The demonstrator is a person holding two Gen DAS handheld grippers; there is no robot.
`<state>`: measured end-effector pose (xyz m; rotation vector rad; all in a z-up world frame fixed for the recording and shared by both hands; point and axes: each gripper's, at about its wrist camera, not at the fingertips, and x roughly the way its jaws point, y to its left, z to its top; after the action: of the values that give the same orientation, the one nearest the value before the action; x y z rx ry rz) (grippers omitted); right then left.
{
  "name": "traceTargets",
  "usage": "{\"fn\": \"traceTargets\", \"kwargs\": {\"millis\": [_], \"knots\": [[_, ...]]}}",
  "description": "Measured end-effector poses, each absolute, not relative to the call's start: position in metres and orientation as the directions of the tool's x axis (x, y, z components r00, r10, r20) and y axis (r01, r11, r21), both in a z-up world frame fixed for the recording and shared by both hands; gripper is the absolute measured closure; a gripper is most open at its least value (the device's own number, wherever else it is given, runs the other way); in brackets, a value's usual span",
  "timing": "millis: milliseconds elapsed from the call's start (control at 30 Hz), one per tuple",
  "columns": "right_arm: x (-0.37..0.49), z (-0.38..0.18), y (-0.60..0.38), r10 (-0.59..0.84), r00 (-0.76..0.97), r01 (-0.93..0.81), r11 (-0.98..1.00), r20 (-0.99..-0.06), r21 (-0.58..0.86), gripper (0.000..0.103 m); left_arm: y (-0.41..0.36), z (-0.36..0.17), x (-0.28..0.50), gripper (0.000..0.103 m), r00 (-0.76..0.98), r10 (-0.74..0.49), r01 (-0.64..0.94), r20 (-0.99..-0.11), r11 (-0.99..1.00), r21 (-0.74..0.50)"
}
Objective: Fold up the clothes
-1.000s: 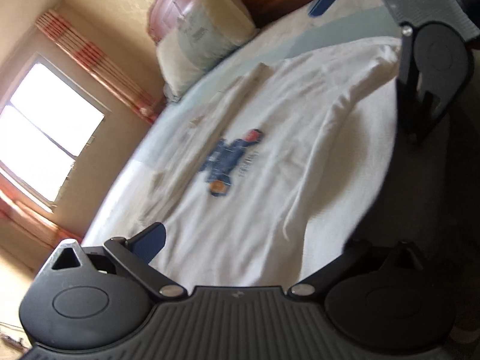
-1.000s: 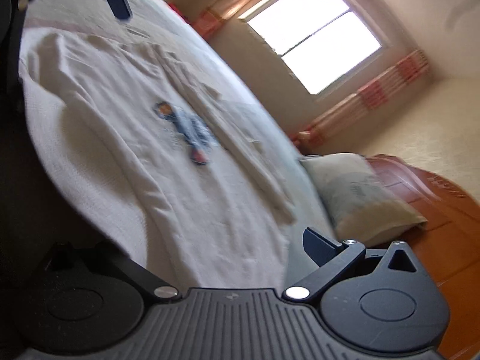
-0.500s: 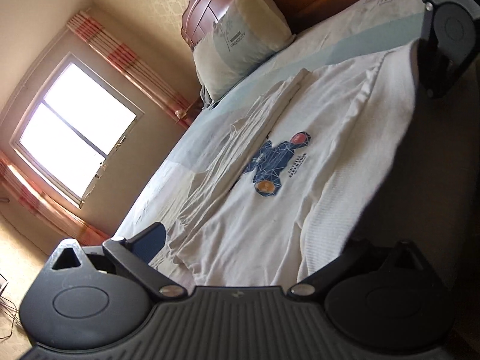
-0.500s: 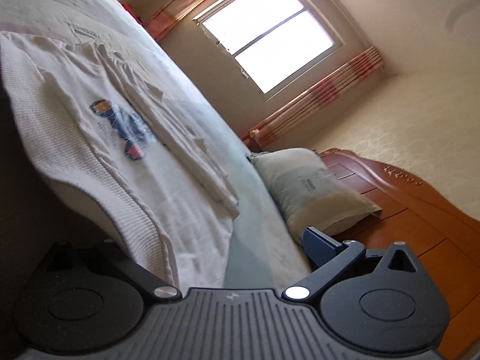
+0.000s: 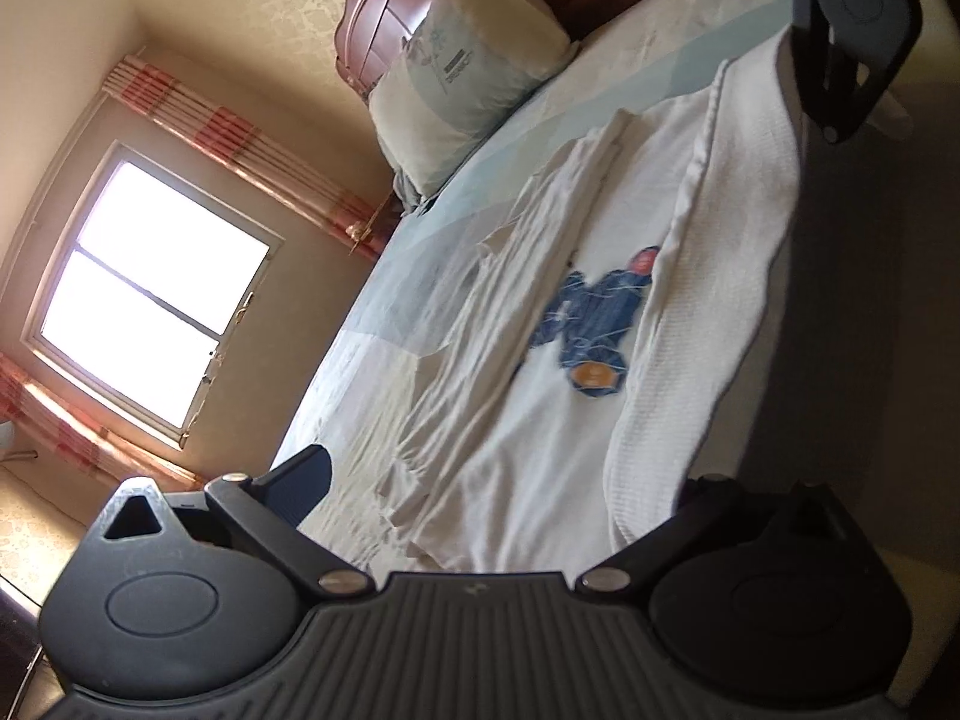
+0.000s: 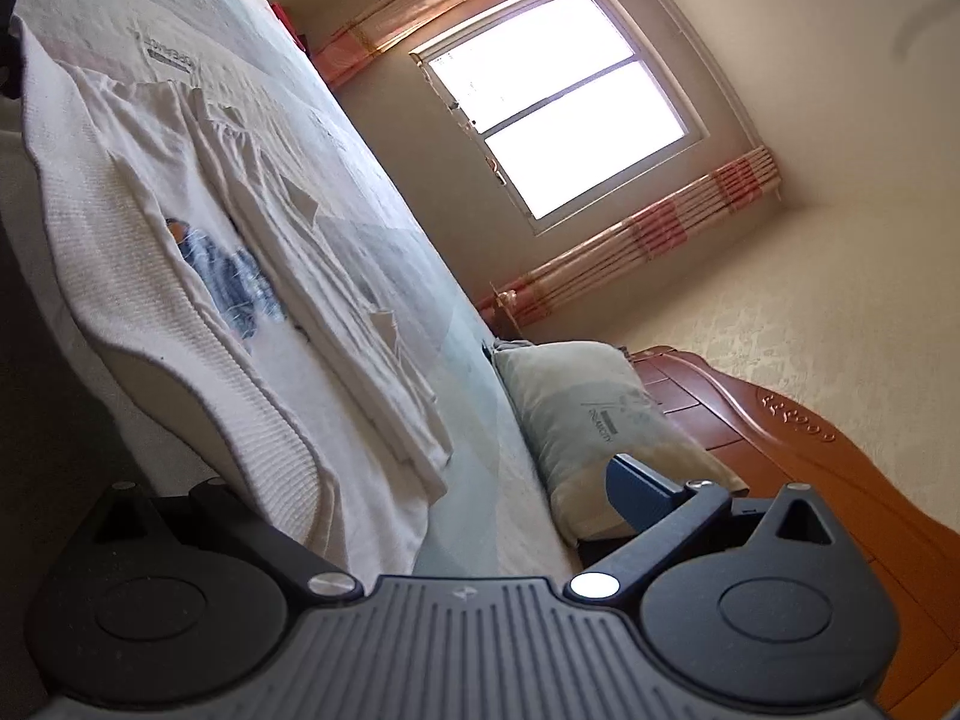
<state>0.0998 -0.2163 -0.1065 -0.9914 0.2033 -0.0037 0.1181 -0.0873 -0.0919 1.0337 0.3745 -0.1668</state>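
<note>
A white T-shirt with a blue printed figure lies spread on the bed, its long axis running from the left gripper toward the pillow and the wooden headboard. The far long side is folded inward into a narrow layered strip. The near long side is lifted and curls over toward the print, showing its ribbed underside. That raised edge runs between the two tools: one end reaches the left gripper, the other the right gripper, seen at the upper right of the left wrist view. The left gripper's fingers stand wide apart; one blue pad is clear, the other is hidden behind cloth. In the right wrist view the right gripper is also spread, one pad free, cloth over the other side. Whether either grips the fabric cannot be told. A window with red-checked curtains lights the room
</note>
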Motion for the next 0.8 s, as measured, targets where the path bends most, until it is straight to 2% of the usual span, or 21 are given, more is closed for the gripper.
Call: {"fn": "traceTargets", "kwargs": {"millis": [367,800], "knots": [[0.170,-0.092,-0.205,-0.116,0.984,-0.052,0.544,-0.136,-0.837,0.000,-0.078,-0.081,0.185,0.001,0.933,0.087,0.258,-0.350,0.515,0.817],[0.269,-0.094,-0.198,-0.138,0.981,-0.038,0.554,-0.136,-0.831,0.000,-0.066,-0.084,0.294,0.001,0.930,0.100,0.259,-0.354,0.506,0.823]]}}
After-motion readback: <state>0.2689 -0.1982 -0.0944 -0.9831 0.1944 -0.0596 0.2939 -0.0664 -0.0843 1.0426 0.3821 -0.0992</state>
